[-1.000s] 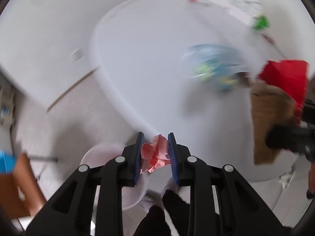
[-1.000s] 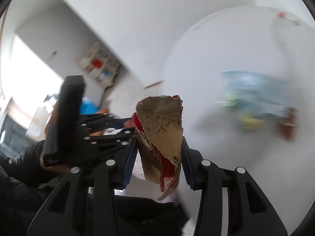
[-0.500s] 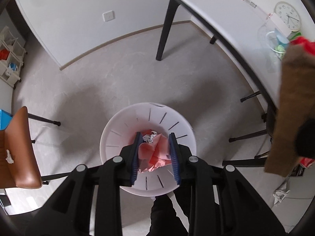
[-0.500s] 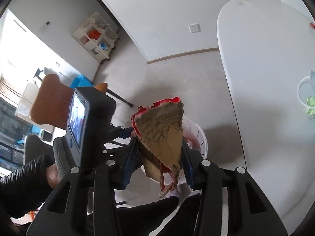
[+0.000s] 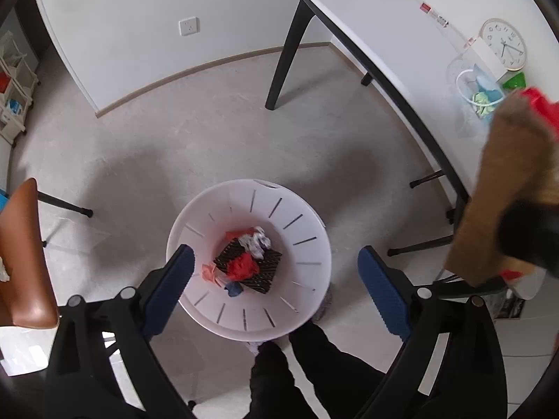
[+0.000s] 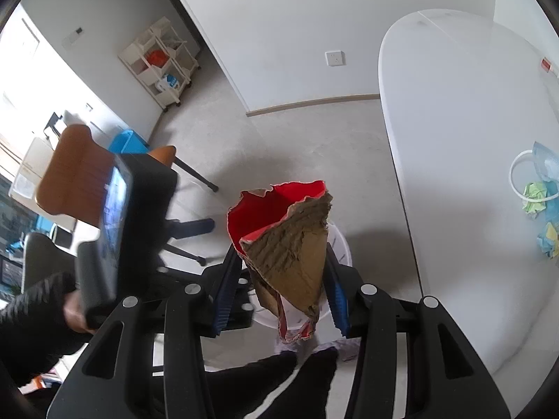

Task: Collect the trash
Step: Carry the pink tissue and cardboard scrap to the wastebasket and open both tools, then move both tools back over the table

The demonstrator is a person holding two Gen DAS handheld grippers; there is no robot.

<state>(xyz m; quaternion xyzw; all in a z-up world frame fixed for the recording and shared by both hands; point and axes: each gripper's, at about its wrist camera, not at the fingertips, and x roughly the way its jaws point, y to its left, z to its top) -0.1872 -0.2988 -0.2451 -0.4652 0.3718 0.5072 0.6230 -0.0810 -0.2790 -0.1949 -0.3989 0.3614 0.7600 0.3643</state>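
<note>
1. Your left gripper [image 5: 276, 272] hangs over the white bin [image 5: 314, 244] with its blue pads [image 5: 169, 289] spread wide. The jaws have just been opening, and nothing sits between them.
2. The pink scrap [image 5: 209, 272] lies inside the bin at about 9 o'clock of the trash pile [image 5: 246, 265], beside a red crumple on a black corrugated piece, with white paper at the pile's 12 o'clock.
3. Your right gripper [image 6: 279, 289] clamps the torn cardboard piece [image 6: 293, 262], brown on the near face and red inside. Its jaws stand partly open, pads pressing either side of the card, and have just been opening a little.
4. In the right wrist view the bin's rim [image 6: 344, 248] shows behind the card, at about 3 o'clock of it. In the left wrist view the same card [image 5: 503, 188] hangs at 3 o'clock, off to the side of the bin rather than over it.
5. The white table [image 5: 384, 21] runs across 1 to 3 o'clock in the left wrist view, carrying a clear plastic bag [image 5: 478, 94] of green and blue scraps and a round clock [image 5: 503, 49] just beside it.
6. A brown chair [image 5: 24, 258] stands at 9 o'clock, well apart from the bin, and your dark trouser legs [image 5: 307, 370] fill 6 o'clock.
</note>
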